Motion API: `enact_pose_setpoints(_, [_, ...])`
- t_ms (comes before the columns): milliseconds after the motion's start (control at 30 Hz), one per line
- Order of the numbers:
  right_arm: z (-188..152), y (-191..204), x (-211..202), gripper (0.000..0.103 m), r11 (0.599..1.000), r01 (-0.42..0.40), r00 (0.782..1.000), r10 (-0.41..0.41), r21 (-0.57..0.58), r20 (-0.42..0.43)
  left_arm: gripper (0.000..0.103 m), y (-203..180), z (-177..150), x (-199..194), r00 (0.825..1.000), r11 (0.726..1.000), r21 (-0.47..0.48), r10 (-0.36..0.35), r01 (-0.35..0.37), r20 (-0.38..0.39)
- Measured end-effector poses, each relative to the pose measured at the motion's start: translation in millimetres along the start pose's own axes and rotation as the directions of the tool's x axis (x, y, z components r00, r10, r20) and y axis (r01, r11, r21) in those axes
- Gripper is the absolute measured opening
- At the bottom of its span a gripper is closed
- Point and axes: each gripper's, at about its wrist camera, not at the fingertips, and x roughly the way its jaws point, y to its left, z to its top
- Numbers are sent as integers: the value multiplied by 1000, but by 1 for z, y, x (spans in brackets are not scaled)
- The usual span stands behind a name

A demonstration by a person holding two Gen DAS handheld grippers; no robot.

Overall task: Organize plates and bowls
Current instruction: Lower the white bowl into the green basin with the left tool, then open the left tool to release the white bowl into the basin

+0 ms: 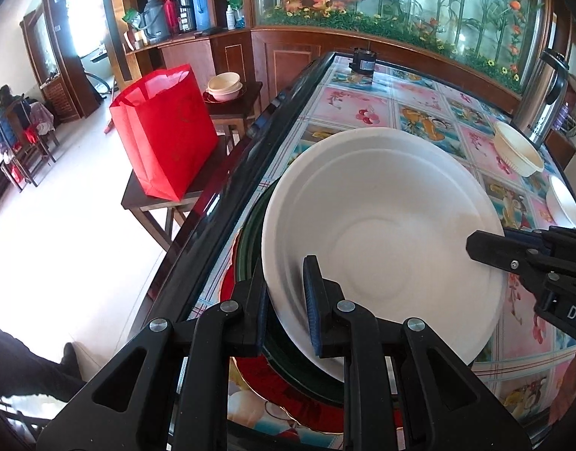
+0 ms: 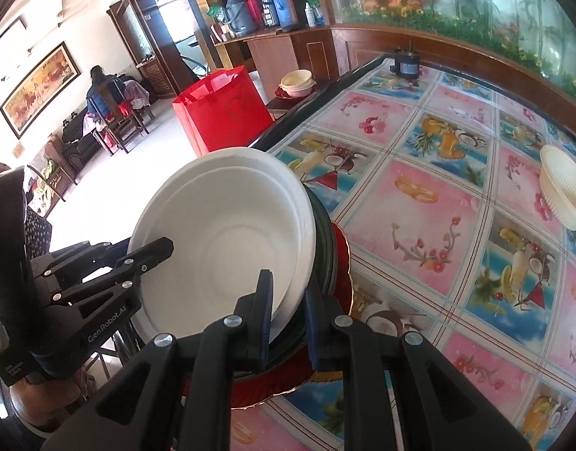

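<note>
The left gripper (image 1: 288,308) is clamped narrowly on the near rim of a white plate (image 1: 382,233), one pad above the rim and one beneath it. The right gripper (image 2: 288,319) pinches the same white plate (image 2: 220,248) at its opposite edge, its jaws just as narrow, so the plate is held from two sides at once. In the left wrist view the right gripper (image 1: 528,259) reaches in from the right edge of the picture; in the right wrist view the left gripper (image 2: 111,274) comes in from the left.

The white plate sits tilted over a small stack near the table's edge: a dark green plate (image 1: 254,236) directly below it and a red plate with a gold rim (image 2: 337,259) at the bottom (whether the white plate touches the green one cannot be told). The stack rests on a table (image 2: 431,195) covered with a fruit-and-flower patterned cloth.

Farther along the table stands a cream ribbed bowl (image 1: 517,150), well apart from the stack, with another white dish (image 1: 562,203) just beside it at the picture's edge. A steel kettle (image 1: 543,101) stands behind the bowl. Off the table, a red bag (image 1: 164,135) stands on a low wooden stool (image 1: 145,203), and more cream bowls (image 1: 224,88) are stacked on a side table beyond it.
</note>
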Motion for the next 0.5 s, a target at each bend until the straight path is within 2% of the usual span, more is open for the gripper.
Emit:
enact_pose_setpoints(267, [1, -3, -4, 17, 1000, 11, 1000, -11, 6, 14, 19, -2, -1, 1, 1000, 1000, 7, 16, -16, 3])
enact_pose_setpoints(333, [0, -6, -6, 18, 1000, 26, 999, -27, 12, 20, 22, -1, -1, 2, 1000, 1000, 3, 3, -3, 1])
enact_pose_setpoints(500, [-3, -13, -11, 21, 999, 1, 1000, -2, 39, 28, 30, -2, 0, -5, 1000, 1000, -5, 0, 0, 26])
